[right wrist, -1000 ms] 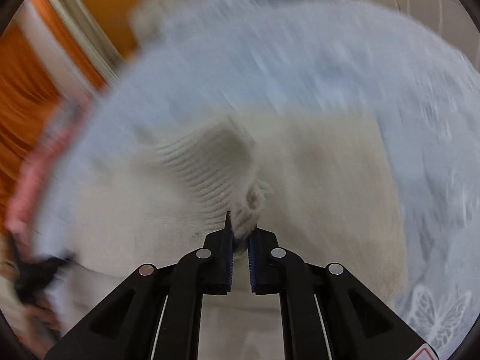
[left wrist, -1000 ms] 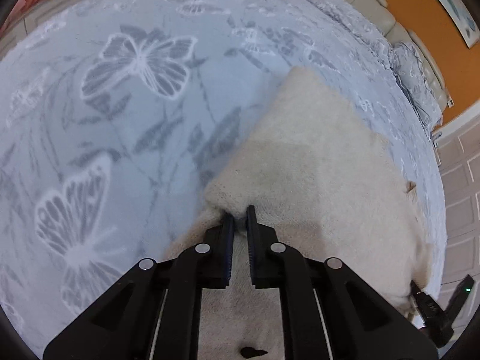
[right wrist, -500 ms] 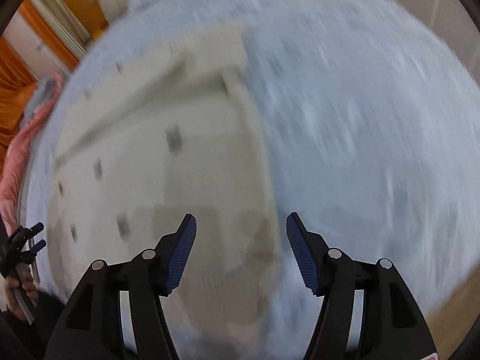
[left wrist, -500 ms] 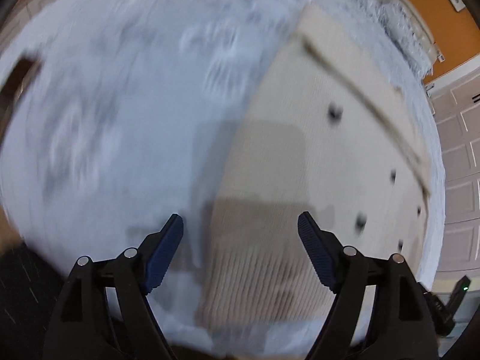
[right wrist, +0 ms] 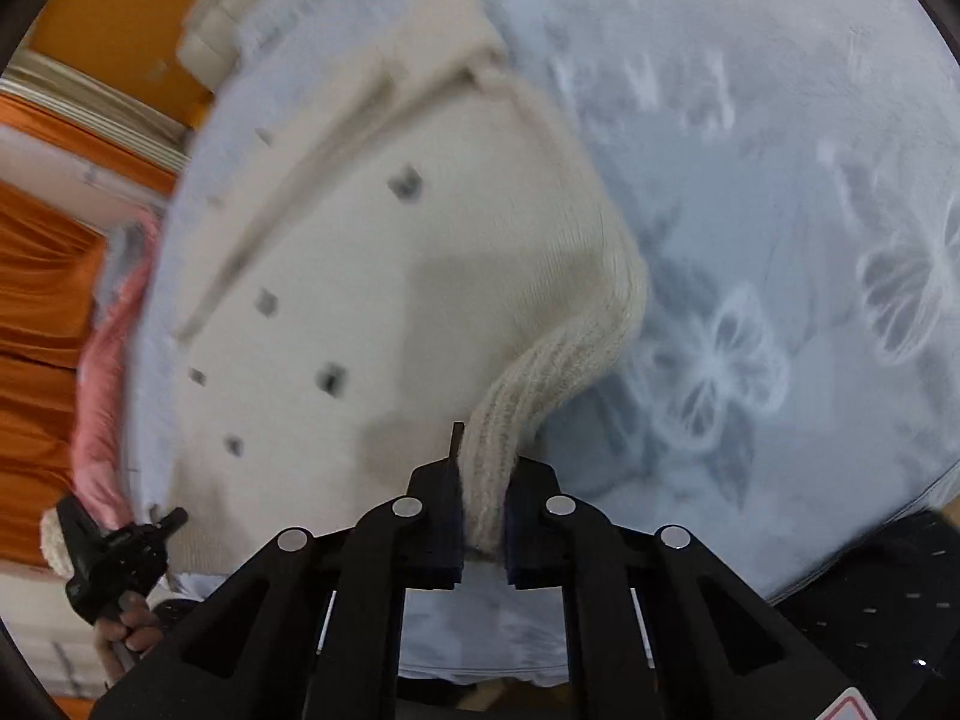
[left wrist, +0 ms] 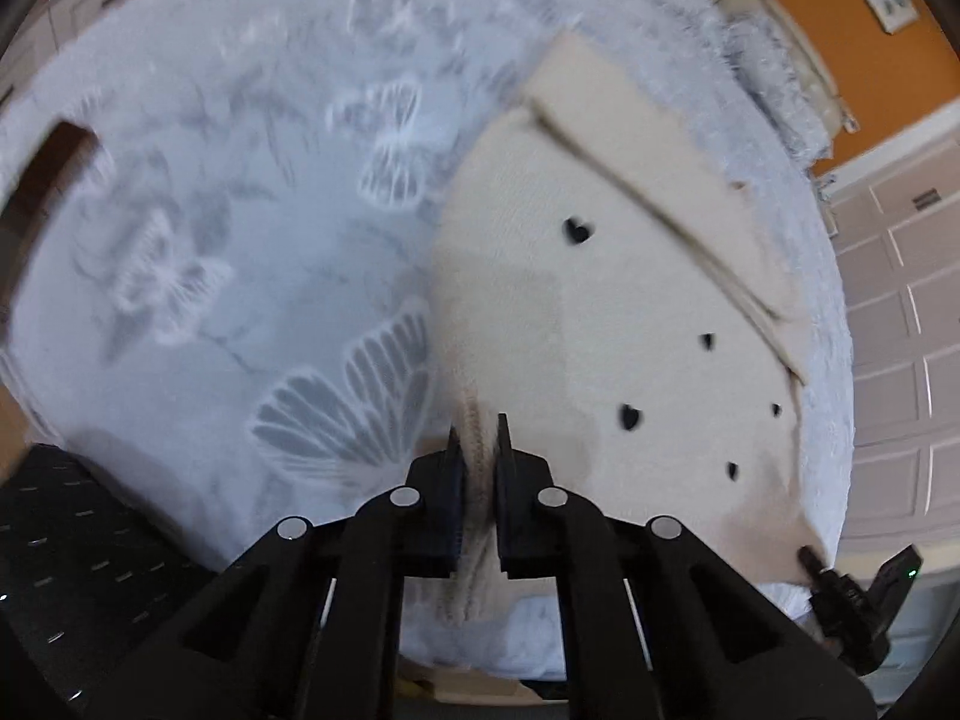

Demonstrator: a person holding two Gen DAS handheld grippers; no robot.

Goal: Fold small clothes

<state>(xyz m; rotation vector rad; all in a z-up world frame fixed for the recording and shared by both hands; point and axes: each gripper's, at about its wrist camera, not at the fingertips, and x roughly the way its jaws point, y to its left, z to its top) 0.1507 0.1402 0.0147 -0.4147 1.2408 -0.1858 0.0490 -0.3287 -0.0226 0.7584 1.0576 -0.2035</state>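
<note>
A cream knit sweater (left wrist: 630, 324) with small black hearts lies spread on a pale blue butterfly-print bedspread (left wrist: 210, 210). Its sleeves are folded across the far part. My left gripper (left wrist: 477, 438) is shut on the ribbed hem at the sweater's near left corner. In the right wrist view the sweater (right wrist: 372, 276) fills the left half. My right gripper (right wrist: 483, 450) is shut on the ribbed hem at the near right corner, which lifts and curls up into the jaws. Each gripper shows small at the edge of the other's view.
The bedspread (right wrist: 780, 210) covers a round-looking surface. Orange walls (left wrist: 852, 60) and white panelled doors (left wrist: 900, 300) stand behind. Orange curtains (right wrist: 42, 276) and a pink cloth (right wrist: 102, 390) lie to the left in the right wrist view. A dark mat (left wrist: 78, 540) lies below the near edge.
A second ago both grippers held a sweater fold. Half a second ago both were open above the flat sweater. Now both have shut on the ribbed hem's near corners.
</note>
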